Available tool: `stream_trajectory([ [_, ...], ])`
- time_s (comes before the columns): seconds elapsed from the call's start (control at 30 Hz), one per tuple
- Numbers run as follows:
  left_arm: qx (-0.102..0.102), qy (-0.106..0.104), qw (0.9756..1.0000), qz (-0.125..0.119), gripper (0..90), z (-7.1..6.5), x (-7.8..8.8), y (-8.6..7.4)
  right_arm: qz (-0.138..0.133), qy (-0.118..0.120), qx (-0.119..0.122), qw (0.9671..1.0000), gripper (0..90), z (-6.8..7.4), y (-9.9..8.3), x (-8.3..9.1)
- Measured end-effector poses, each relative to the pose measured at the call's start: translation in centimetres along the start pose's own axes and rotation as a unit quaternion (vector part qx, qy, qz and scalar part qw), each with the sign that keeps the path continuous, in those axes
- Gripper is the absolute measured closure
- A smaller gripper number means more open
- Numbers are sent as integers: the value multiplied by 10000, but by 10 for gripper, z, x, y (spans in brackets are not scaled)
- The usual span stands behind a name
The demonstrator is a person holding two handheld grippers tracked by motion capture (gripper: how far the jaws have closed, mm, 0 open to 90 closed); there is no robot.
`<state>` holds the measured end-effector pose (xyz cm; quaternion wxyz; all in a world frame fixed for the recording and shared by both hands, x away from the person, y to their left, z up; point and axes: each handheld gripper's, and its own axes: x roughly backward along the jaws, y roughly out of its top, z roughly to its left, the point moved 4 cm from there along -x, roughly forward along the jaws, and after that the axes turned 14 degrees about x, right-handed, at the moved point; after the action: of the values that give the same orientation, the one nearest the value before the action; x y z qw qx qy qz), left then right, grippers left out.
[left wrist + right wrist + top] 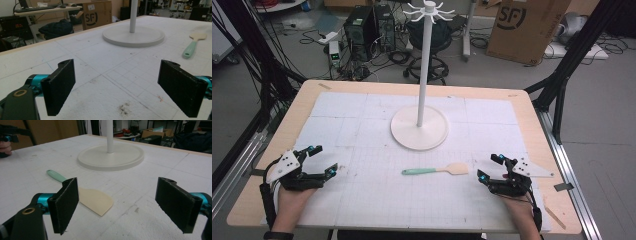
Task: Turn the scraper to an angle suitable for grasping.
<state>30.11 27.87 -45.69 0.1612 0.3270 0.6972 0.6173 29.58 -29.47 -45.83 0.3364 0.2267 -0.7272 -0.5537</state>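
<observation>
Black grippers [325, 159] [490, 167] low, jaws apart

Table [272, 150]: spatula [434, 170], rack stand [419, 127]

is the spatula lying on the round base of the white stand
No, the spatula lies flat on the white mat, apart from the stand's round base, nearer the person.

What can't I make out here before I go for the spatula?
- Spatula: in the right gripper view the near jaw covers the middle of it.
- Stand: top cut off by the upper edge in both gripper views; in the high view its hooks are too small to count.
- Left gripper and right gripper: pads too small in the high view.
</observation>
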Motion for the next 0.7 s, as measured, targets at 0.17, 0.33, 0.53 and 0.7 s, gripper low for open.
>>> stream_trajectory([
  [0.17, -22, 14, 10000, 5, 151, 0, 0, 0, 4, -2, 15, 10000, 177, 0, 0, 0],
  [0.33, -57, 18, 10000, 16, 152, -1, 0, 0, 10, 64, -51, 10000, 166, -1, 0, 0],
  [0.53, -52, 20, 10000, 8, 152, -1, 0, 0, 67, 234, -107, 9996, 163, -2, 0, -2],
  [0.7, -69, 19, 10000, -4, 152, -1, 0, 0, 78, 271, -15, 9996, 163, -4, 3, -5],
])
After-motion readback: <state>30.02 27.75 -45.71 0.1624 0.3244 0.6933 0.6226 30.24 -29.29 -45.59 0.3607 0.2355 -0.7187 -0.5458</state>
